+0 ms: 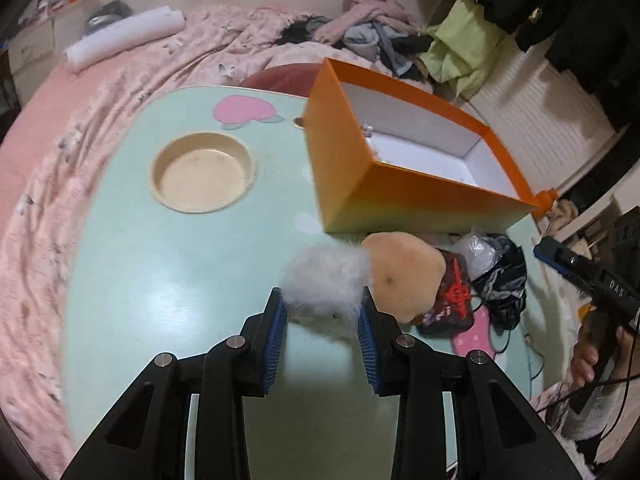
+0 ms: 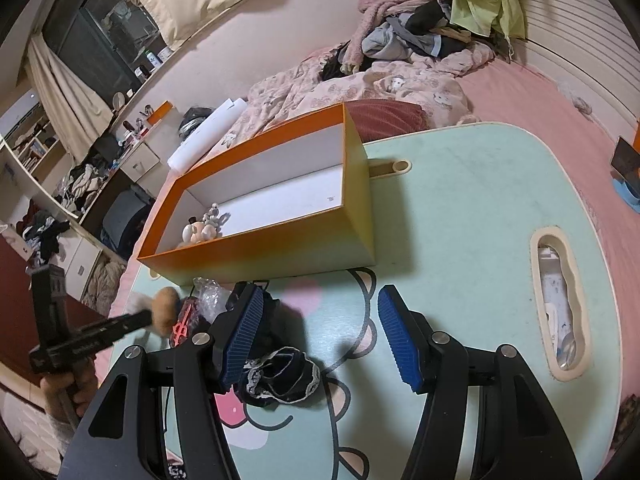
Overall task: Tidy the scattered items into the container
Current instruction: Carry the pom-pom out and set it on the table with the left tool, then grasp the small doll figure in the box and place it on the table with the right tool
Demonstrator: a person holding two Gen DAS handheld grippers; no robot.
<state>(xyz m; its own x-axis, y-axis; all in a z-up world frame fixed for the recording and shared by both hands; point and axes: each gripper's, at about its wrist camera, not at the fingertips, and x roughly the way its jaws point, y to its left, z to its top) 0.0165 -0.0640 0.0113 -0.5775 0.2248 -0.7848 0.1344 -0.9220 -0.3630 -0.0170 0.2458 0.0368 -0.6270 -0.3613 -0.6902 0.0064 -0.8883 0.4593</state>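
An orange box [image 1: 352,184] with a white inside stands on the mint table [image 1: 160,280]; it also shows in the right wrist view [image 2: 280,244] with a small trinket [image 2: 204,228] in one corner. My left gripper [image 1: 322,304] is shut on a white fluffy plush with a tan cap [image 1: 404,276], just in front of the box. Beside it lie a dark red packet [image 1: 452,300], a clear plastic wrapper [image 1: 478,250] and dark lacy cloth [image 1: 504,280]. My right gripper [image 2: 320,320] is open and empty above the table, with the lacy cloth [image 2: 280,376] under its left finger.
A round cup recess [image 1: 202,172] is sunk in the table at the left. A long slot [image 2: 558,304] is cut near the table's right edge. A bed with pink bedding [image 1: 80,160] and piled clothes [image 2: 408,36] surrounds the table.
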